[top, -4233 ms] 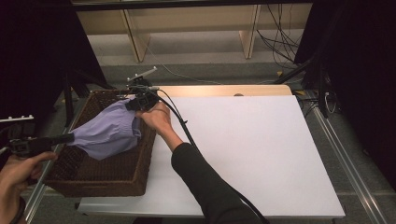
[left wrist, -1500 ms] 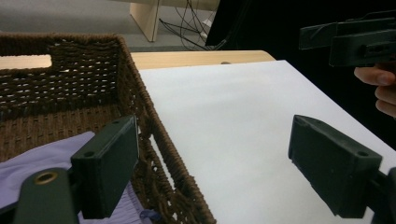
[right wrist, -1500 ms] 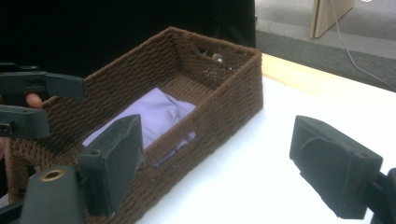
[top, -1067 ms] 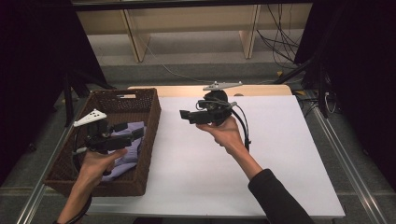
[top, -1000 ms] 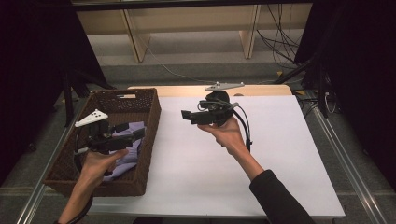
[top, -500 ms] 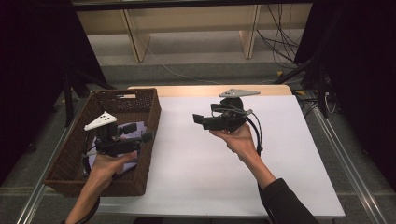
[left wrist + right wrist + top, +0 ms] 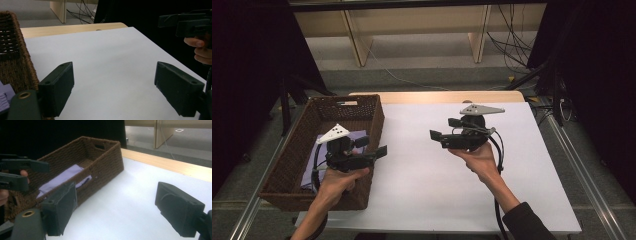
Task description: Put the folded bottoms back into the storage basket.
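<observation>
A brown wicker basket (image 7: 357, 97) stands on the left part of the white table (image 7: 422, 195). A folded lavender cloth (image 7: 310, 167) lies inside it, partly hidden by my left hand. My left gripper (image 7: 373, 146) hovers over the basket's right wall, jaws pointing right, open and empty (image 7: 113, 82). My right gripper (image 7: 441, 128) is held above the middle of the table, jaws pointing left toward the basket (image 7: 107, 162), open with nothing between them (image 7: 115, 205). The cloth (image 7: 62, 178) rests flat against the basket floor.
A wooden strip (image 7: 437, 96) runs along the table's far edge. Cables (image 7: 512, 30) and wooden furniture legs (image 7: 354, 37) are on the floor behind. Metal rails (image 7: 582, 175) flank the table. Dark curtains stand at both sides.
Earlier both grippers held the lavender cloth over the basket; it now lies inside. The right gripper has drifted right over the table and the left has pulled back toward the near side.
</observation>
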Demonstrator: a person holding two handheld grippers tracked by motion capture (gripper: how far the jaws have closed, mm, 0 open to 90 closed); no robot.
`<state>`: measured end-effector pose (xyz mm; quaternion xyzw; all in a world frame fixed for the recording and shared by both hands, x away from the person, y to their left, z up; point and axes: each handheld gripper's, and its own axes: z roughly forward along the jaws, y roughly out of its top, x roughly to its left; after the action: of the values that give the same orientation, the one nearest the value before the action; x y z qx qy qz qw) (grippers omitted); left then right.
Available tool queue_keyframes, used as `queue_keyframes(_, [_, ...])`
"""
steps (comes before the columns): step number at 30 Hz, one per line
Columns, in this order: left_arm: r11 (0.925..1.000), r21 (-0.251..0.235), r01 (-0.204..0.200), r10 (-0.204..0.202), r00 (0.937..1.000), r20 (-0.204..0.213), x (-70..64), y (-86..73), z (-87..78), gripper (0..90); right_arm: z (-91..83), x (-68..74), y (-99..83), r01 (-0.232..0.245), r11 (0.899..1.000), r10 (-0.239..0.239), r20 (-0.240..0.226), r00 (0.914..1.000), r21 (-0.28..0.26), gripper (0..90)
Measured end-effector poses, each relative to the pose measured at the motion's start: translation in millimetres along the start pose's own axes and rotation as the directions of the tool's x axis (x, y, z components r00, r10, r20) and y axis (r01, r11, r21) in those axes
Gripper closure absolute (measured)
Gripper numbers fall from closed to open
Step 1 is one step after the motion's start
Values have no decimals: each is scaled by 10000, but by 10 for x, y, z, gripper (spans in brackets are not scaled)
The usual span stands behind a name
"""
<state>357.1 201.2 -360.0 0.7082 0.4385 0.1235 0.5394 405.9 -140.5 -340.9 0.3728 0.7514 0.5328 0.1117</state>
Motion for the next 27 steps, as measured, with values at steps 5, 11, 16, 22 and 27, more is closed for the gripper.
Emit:
queue_keyframes(5, [10000,0,3,-3,9999,145,-50,-40,50,161,-72,0,-66,-7,9999,6,-82,10000,-106,185])
queue_keyframes(11, [9999,-17,-109,110,9996,250,-112,-83,99,161,-148,9,-147,-31,9997,26,-198,9998,-238,186])
queue_keyframes(16, [9997,-97,-226,229,9993,290,-152,-113,123,161,-204,7,-225,-82,9995,75,-226,9997,-315,186])
queue_keyframes(22, [9991,-179,-385,392,9985,393,-207,-150,159,161,-272,-21,-324,-121,9993,115,-173,9998,-349,188])
queue_keyframes(27, [9985,-291,-460,473,9979,438,-243,-181,181,161,-353,-40,-391,-205,9985,197,-176,9997,-506,190])
